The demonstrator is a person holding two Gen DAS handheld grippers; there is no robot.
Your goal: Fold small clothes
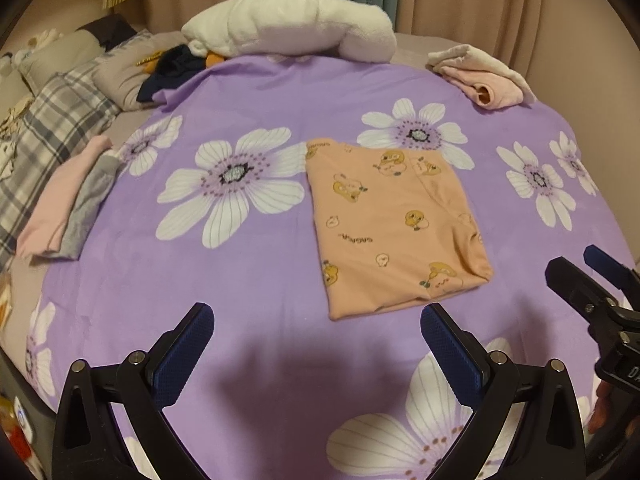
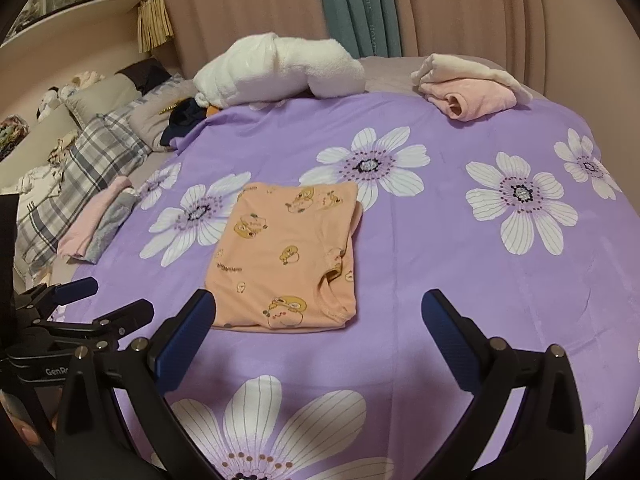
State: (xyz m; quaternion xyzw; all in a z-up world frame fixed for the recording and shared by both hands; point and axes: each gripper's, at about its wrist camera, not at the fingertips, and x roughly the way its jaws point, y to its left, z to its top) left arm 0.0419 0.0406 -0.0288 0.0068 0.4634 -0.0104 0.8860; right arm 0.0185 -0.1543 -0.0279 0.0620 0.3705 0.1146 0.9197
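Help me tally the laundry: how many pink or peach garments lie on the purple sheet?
3: peach printed shirt at centre, pink piece at the left edge, pink bundle far right. Others may be hidden.

Bare purple floral sheet (image 1: 280, 92) lay open on every side of the folded peach garment (image 1: 394, 224). The obstacles sat at the edges: a white plush blanket (image 1: 292, 26) at the far side, a pink-and-cream clothes pile (image 1: 480, 76) at the far right, and folded pink and grey clothes (image 1: 70, 208) on the left, beside plaid bedding (image 1: 44, 136).
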